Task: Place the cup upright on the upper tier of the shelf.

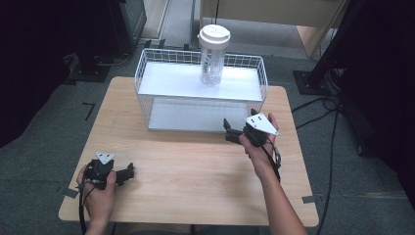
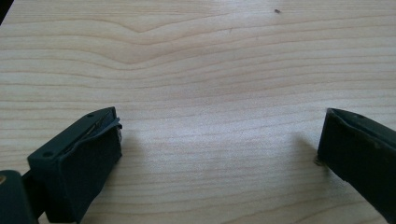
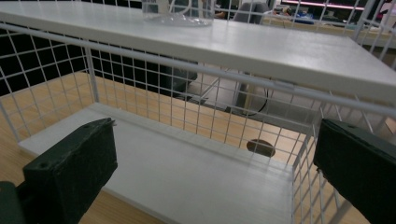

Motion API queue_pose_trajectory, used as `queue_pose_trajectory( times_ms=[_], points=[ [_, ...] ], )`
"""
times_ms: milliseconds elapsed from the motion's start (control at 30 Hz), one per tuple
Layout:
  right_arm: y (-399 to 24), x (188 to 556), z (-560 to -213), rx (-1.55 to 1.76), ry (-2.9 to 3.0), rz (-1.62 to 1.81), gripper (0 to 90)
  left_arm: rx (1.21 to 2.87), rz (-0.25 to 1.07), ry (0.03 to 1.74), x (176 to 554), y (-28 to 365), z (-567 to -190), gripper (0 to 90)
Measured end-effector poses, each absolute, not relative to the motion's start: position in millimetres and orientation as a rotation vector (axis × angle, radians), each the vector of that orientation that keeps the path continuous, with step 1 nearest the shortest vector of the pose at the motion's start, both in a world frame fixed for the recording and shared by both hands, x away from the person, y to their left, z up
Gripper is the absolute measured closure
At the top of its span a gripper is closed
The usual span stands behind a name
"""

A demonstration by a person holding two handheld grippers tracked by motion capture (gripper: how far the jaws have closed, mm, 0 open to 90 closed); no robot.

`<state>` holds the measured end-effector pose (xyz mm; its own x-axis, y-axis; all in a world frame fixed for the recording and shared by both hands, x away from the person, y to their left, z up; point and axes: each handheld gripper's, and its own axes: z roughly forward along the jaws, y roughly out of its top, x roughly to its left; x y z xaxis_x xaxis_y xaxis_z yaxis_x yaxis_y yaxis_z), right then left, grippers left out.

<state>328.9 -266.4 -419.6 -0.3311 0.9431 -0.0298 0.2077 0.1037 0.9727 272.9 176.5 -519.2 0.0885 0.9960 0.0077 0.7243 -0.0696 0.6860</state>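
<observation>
Now my right gripper [image 1: 234, 131] with jaws wide apart, grasping nothing, just beside the wire rack [image 1: 147, 105], clear bottle [image 1: 213, 56] upright on its top shelf, far side, left gripper [image 1: 128, 173] released, near-left on the table [image 1: 195, 166].

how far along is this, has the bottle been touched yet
Nothing looks done yet: the clear bottle stands upright on the top shelf of the white wire rack, untouched. In hand: the right gripper, jaws open, is raised in front of the rack. The left gripper rests open on the table. Any grasping or moving is left.
</observation>
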Motion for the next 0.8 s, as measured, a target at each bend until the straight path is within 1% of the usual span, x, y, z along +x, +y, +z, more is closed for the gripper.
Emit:
queue_pose_trajectory(
  times_ms=[233,800],
  points=[
    [-277.7,318.0,-435.4,1.181,1.664,1.247,0.0,1.853,0.678,1.688,272.8,176.6,-519.1,0.0],
    [-321.1,289.8,-480.7,1.327,1.653,1.161,0.0,1.854,0.677,1.688,272.8,176.6,-519.0,0.0]
  ],
)
